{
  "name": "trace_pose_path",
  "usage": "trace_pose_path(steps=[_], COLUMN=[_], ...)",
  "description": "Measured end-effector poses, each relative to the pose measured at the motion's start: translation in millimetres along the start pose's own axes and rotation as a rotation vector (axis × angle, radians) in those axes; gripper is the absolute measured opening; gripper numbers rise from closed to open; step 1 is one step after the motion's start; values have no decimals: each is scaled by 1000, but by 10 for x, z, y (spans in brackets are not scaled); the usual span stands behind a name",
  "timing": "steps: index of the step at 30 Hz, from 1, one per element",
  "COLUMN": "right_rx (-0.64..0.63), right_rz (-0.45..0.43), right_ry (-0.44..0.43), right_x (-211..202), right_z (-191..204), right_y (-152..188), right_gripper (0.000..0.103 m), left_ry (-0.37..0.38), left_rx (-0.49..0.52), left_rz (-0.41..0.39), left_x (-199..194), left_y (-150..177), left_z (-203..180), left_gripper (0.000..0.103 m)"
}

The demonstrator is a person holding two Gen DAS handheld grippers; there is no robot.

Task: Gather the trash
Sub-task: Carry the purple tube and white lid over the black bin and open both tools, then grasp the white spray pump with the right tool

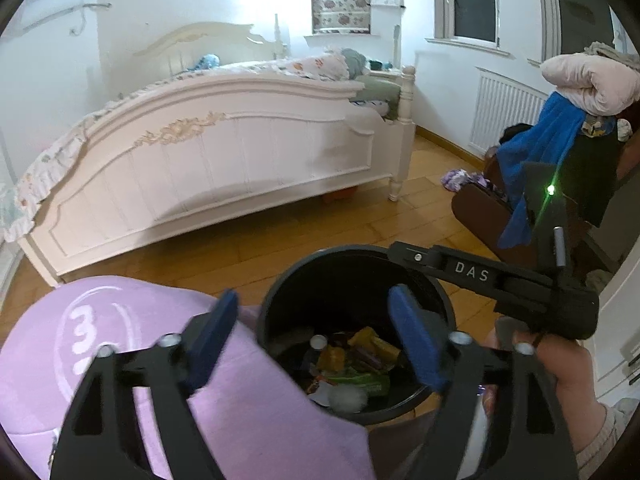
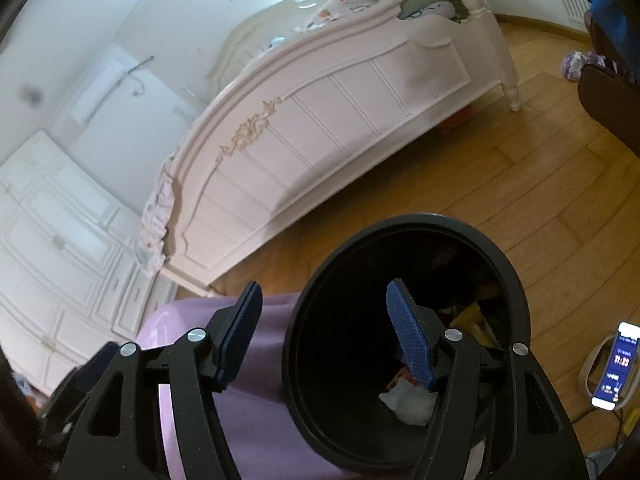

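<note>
A black round trash bin (image 1: 280, 300) stands on the wooden floor next to a purple stool. It holds several colourful wrappers (image 1: 360, 360) and a white crumpled tissue (image 1: 347, 398). My left gripper (image 1: 316, 340) is open and empty, its blue pads astride the bin's near left rim. The right gripper's body (image 1: 500, 280) reaches over the bin's far right rim in this view. In the right wrist view the bin (image 2: 500, 264) fills the lower middle, with white tissue (image 2: 408, 400) at the bottom. My right gripper (image 2: 326, 338) is open and empty, straddling the bin's left rim.
A purple stool (image 1: 100, 340) with a white 3 touches the bin's left side. A white bed (image 1: 224, 160) stands behind. A chair piled with clothes (image 1: 560, 152) is at the right. A lit phone (image 2: 614, 364) lies on the floor right of the bin. White cabinets (image 2: 48, 248) are at the left.
</note>
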State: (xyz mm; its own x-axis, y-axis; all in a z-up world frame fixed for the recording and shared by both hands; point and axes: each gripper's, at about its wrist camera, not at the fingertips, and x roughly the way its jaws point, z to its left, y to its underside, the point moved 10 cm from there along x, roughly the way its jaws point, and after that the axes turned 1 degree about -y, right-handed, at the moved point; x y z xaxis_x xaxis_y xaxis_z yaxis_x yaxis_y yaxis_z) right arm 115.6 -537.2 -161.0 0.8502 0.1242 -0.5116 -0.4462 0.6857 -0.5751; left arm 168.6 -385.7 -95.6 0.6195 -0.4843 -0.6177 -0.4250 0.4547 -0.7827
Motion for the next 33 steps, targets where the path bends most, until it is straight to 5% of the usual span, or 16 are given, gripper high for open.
trace_pose_path(steps=[10, 17, 26, 33], right_rx=[-88, -218, -479, -754], right_rz=[27, 77, 279, 421], right_ry=[18, -19, -199, -245], right_x=[55, 68, 181, 395], right_z=[197, 619, 1846, 2735], right_y=[90, 323, 1167, 1892], right_gripper=[65, 65, 65, 61], left_ry=[-113, -239, -314, -259], left_rx=[-67, -178, -132, -98], left_rz=[6, 61, 194, 214], left_x=[-488, -885, -996, -919], left_y=[396, 1009, 1682, 1837], left_z=[708, 1660, 2401, 2511], left_gripper=[90, 97, 97, 97])
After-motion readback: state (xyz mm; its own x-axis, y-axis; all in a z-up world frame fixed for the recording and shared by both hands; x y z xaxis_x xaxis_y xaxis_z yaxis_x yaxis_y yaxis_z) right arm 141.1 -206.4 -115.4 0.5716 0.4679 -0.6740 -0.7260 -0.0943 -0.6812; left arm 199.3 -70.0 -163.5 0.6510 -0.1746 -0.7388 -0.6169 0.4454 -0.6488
